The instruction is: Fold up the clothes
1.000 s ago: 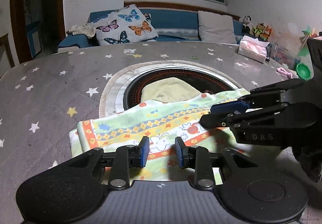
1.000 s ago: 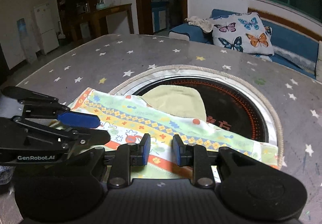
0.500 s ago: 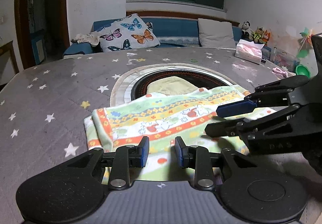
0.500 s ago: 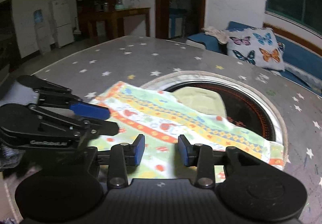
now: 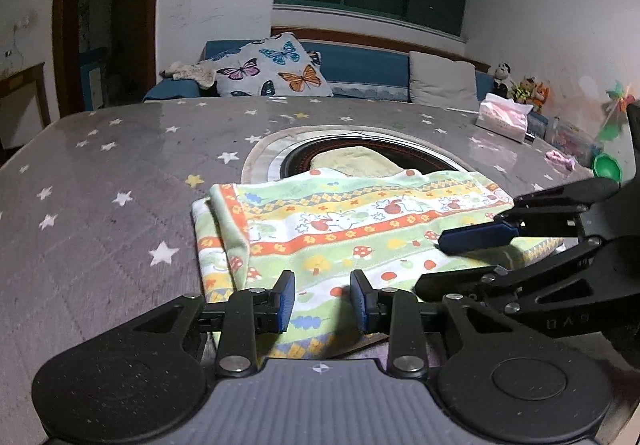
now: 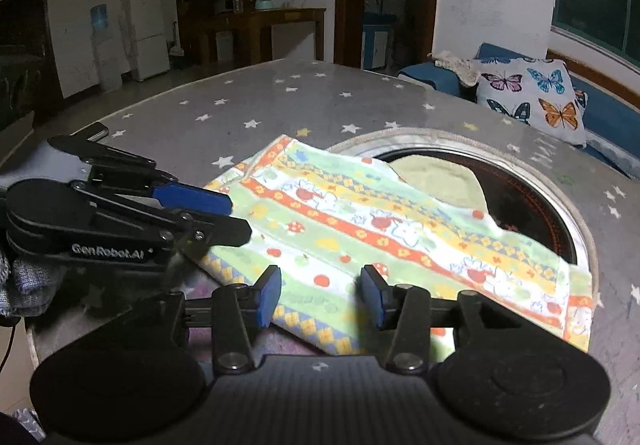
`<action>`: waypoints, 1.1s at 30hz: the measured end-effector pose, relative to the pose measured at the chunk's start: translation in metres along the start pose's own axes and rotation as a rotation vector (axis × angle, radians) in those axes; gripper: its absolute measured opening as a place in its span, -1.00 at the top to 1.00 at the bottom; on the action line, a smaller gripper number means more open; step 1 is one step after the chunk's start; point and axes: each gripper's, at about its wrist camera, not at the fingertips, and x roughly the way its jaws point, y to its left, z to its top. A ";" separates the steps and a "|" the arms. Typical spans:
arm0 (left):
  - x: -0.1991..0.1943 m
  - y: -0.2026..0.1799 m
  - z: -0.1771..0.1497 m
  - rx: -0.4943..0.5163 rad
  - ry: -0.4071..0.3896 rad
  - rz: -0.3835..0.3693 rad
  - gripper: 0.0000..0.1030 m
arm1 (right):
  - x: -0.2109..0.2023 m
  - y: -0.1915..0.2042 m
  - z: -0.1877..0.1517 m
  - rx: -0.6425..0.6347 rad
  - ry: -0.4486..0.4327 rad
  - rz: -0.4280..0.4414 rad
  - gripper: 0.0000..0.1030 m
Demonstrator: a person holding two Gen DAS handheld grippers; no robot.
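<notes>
Table [image 5: 100, 181]: big, round-edged, grey cover with white and a few yellow stars. Centre has a dark round inset [image 5: 424, 159] ringed by a pale braided border. Folded patterned cloth [image 5: 344, 225] lies flat near the front edge, its far edge overlapping the inset. Pale yellow cloth [image 5: 352, 163] sits in the inset, partly under the patterned one. Far right of the tabletop: tissue pack [image 5: 504, 117], small pink item [image 5: 562, 159], green bowl [image 5: 607, 167].
</notes>
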 end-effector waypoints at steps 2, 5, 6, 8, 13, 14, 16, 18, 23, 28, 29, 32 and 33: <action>-0.001 0.001 0.000 0.000 0.000 0.004 0.33 | -0.005 -0.003 0.000 0.017 -0.006 0.005 0.12; -0.002 0.004 -0.001 -0.012 0.002 0.005 0.31 | -0.013 -0.011 -0.004 0.050 -0.012 0.003 0.11; -0.002 0.005 -0.001 -0.016 0.002 0.005 0.30 | -0.014 -0.013 -0.006 0.055 -0.008 -0.004 0.11; -0.002 0.005 -0.001 -0.017 0.002 0.006 0.30 | -0.017 -0.020 -0.011 0.074 -0.003 -0.008 0.09; -0.003 0.005 -0.001 -0.020 0.003 0.008 0.31 | -0.029 -0.036 -0.021 0.126 -0.014 -0.025 0.08; -0.003 0.006 -0.002 -0.022 0.004 0.007 0.31 | -0.032 -0.041 -0.025 0.143 -0.015 -0.034 0.08; -0.003 0.006 -0.002 -0.022 0.005 0.007 0.31 | -0.037 -0.050 -0.032 0.171 -0.018 -0.057 0.08; -0.003 0.007 -0.002 -0.021 0.006 0.007 0.31 | -0.043 -0.059 -0.040 0.197 -0.003 -0.097 0.08; -0.004 0.007 0.002 -0.017 0.016 0.010 0.31 | -0.058 -0.072 -0.049 0.215 -0.003 -0.132 0.11; -0.007 0.008 0.013 -0.020 -0.001 0.009 0.33 | -0.067 -0.079 -0.044 0.236 -0.033 -0.143 0.11; -0.006 0.008 0.016 -0.021 -0.005 0.010 0.33 | -0.067 -0.081 -0.043 0.245 -0.040 -0.142 0.10; 0.001 0.011 0.023 -0.028 -0.001 0.026 0.33 | -0.057 -0.086 -0.045 0.283 -0.019 -0.126 0.10; 0.004 0.012 0.025 -0.030 0.001 0.032 0.33 | -0.056 -0.087 -0.046 0.284 -0.015 -0.125 0.10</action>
